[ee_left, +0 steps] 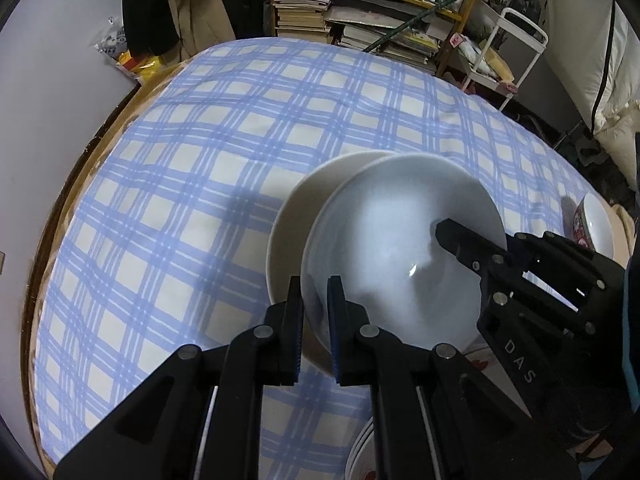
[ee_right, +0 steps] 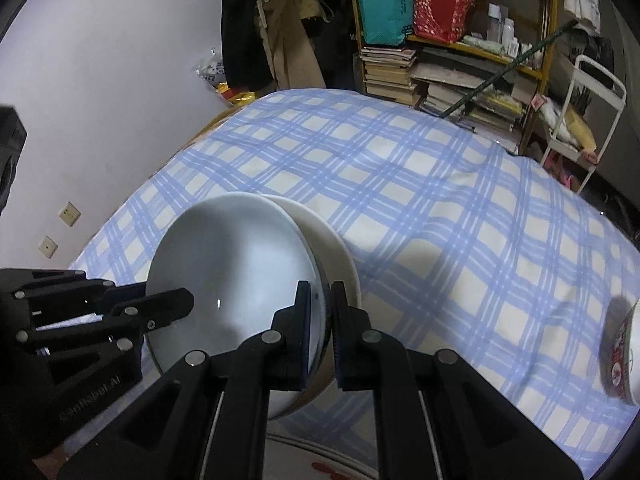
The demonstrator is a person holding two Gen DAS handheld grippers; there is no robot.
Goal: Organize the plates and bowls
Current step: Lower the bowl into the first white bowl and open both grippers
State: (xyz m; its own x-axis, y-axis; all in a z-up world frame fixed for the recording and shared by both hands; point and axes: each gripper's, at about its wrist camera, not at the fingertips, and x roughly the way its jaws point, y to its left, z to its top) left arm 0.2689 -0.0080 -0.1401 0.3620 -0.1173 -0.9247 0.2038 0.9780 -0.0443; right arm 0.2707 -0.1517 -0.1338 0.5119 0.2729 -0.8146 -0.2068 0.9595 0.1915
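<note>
Left wrist view first: my left gripper (ee_left: 316,312) is clamped on the near left rim of the white bowl (ee_left: 400,248), one pad inside the wall and one outside. That bowl sits tilted, half nested in the cream bowl (ee_left: 292,232) just beyond it on the checked cloth (ee_left: 180,184). At the right rim my right gripper (ee_right: 323,320) pinches the same white bowl the same way. To seat it well, I judge I should lower both sides together, level the tilt and slide the bowl toward the far left until its rim sits square inside the cream one, then let go one side at a time. A patterned bowl (ee_right: 624,356) lies on its side at far right, apparently still to be gathered.
</note>
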